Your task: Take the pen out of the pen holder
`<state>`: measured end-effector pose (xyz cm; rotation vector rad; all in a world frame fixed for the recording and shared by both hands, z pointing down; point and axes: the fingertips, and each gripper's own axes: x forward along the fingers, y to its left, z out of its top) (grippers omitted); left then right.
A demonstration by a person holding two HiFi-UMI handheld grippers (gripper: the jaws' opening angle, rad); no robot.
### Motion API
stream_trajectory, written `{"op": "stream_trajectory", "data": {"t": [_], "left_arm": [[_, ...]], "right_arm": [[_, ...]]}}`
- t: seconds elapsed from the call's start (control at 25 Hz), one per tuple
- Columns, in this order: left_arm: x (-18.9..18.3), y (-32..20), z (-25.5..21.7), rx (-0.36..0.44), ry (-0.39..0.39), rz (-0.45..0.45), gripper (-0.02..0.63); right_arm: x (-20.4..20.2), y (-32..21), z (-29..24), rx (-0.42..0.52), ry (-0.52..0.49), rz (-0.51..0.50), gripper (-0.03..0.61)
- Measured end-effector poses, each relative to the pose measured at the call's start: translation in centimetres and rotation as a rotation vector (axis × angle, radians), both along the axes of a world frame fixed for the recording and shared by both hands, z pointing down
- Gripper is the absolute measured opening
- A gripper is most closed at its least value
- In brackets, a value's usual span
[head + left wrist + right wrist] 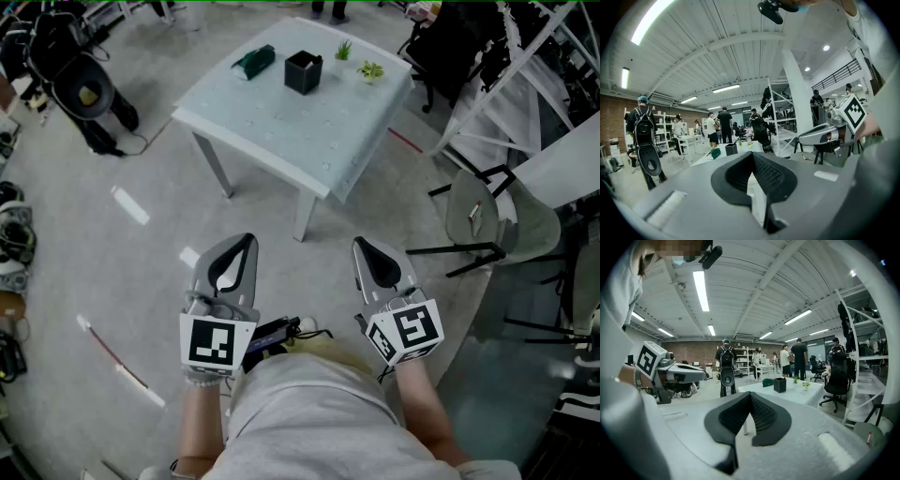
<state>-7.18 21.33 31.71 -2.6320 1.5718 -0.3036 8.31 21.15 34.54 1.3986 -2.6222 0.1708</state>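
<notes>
Two closed: left tool, right tool; pen holder upright on table.

Pen holder: one item. Small, black, box-shaped container with a square section and an open top. It stands upright on its base on the white counter, toward the counter's far corner and set in from both edges that meet there, well apart from the near edge. Its interior reads dark.

Pen: too small to make out at this distance in any view; its colour and pose cannot be told.
</notes>
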Motion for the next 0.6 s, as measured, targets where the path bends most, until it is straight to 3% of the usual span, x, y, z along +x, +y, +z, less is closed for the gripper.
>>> {"op": "stream_trajectory", "data": {"t": [0.6], "left_arm": [[0.51, 0.17, 0.11, 0.005, -0.010, 0.004, 0.014]], "right_arm": [[0.30, 0.10, -0.04, 0.003, -0.003, -0.006, 0.000]]}}
